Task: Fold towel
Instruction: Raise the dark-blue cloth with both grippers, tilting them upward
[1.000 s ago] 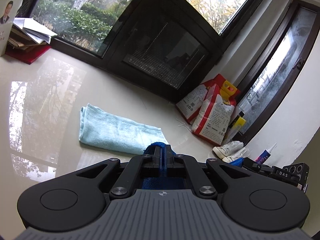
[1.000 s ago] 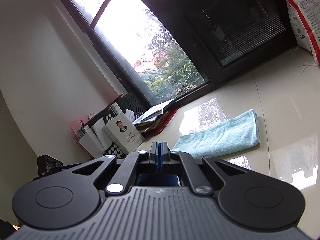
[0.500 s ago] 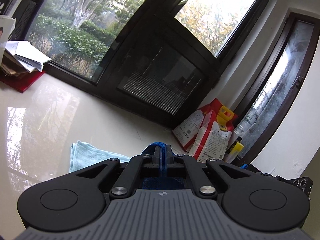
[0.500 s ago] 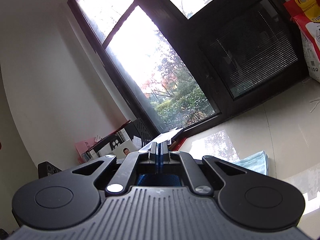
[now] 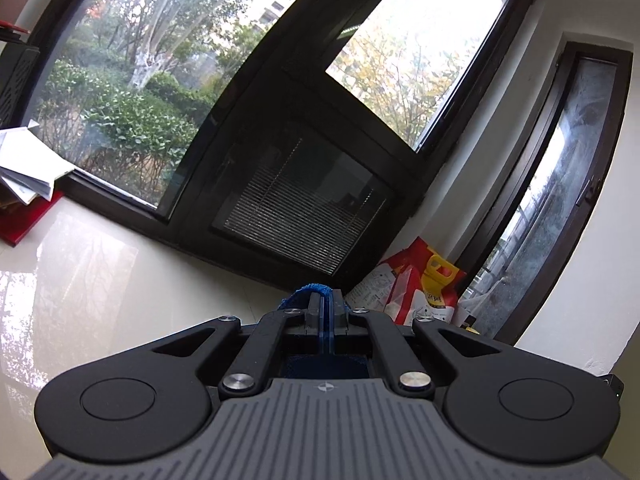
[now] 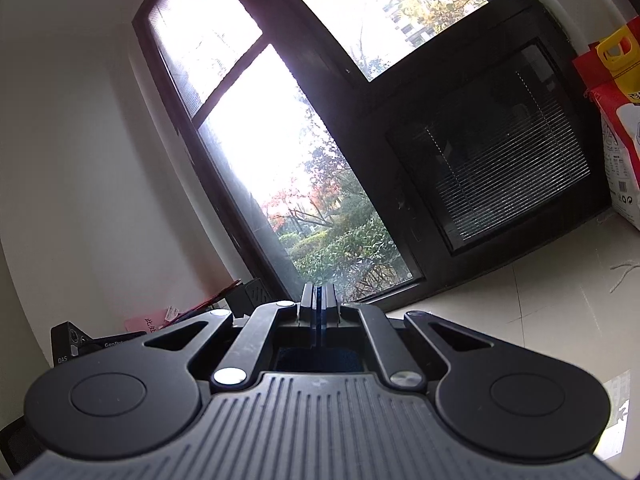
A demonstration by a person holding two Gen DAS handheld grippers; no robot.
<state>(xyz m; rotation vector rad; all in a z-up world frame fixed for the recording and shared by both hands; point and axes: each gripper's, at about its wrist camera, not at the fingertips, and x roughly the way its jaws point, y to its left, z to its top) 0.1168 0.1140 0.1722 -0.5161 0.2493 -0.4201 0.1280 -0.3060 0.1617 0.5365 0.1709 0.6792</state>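
The light blue towel is out of view in both wrist views, hidden below the gripper bodies. My left gripper (image 5: 325, 300) is shut with its fingers pressed together; a bit of dark blue fabric (image 5: 306, 291) shows by its left fingertip, and I cannot tell whether it is pinched. My right gripper (image 6: 319, 296) is shut and holds nothing visible. Both grippers are tilted up toward the dark-framed windows (image 5: 304, 128), above the glossy white floor (image 5: 100, 264).
Red and white bags (image 5: 416, 288) lean in the corner by the glass door; one also shows in the right wrist view (image 6: 618, 120). Papers and a red folder (image 5: 24, 184) lie at the left. Files and a black box (image 6: 100, 344) sit by the left wall.
Both grippers have lifted and tilted upward. The folded towel, seen lying on the floor a second ago, has dropped out of both views. Both grippers stayed shut.
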